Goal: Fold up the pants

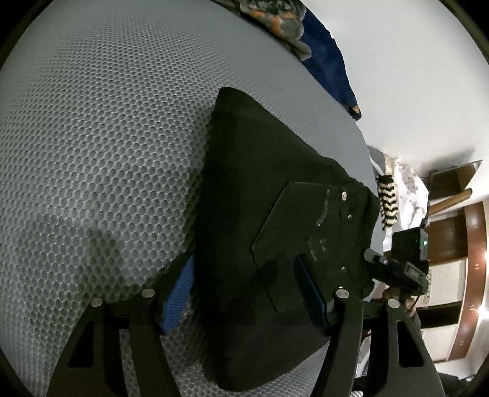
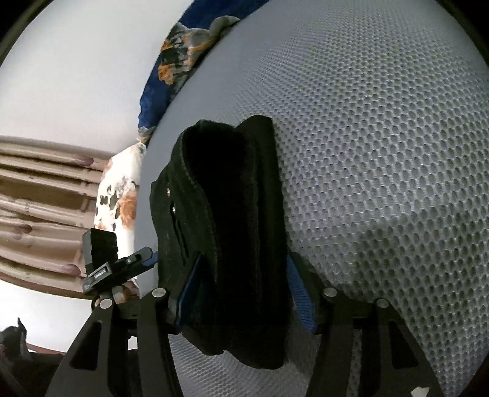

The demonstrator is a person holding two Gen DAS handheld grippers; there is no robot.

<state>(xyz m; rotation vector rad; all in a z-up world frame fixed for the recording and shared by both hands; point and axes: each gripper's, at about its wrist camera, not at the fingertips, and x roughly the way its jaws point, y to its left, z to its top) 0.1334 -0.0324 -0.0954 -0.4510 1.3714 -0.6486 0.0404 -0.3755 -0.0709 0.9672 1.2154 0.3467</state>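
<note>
Folded black fabric pants lie on a grey honeycomb-mesh mattress, with 2 grippers at them.

The left gripper and right gripper each straddle the bundle with blue-padded fingers; whether they pinch it is unclear. A blue patterned blanket lies at the mattress's far edge, and a white floral cloth at its side.

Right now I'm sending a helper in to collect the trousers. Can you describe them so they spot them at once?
Find the grey honeycomb-mesh mattress that fills most of the room. Near its edge sits a thick folded bundle, the black pants, with the left gripper and right gripper straddling it. Unlike the blue-and-orange patterned cloth at the far edge, it is plain black.
</note>
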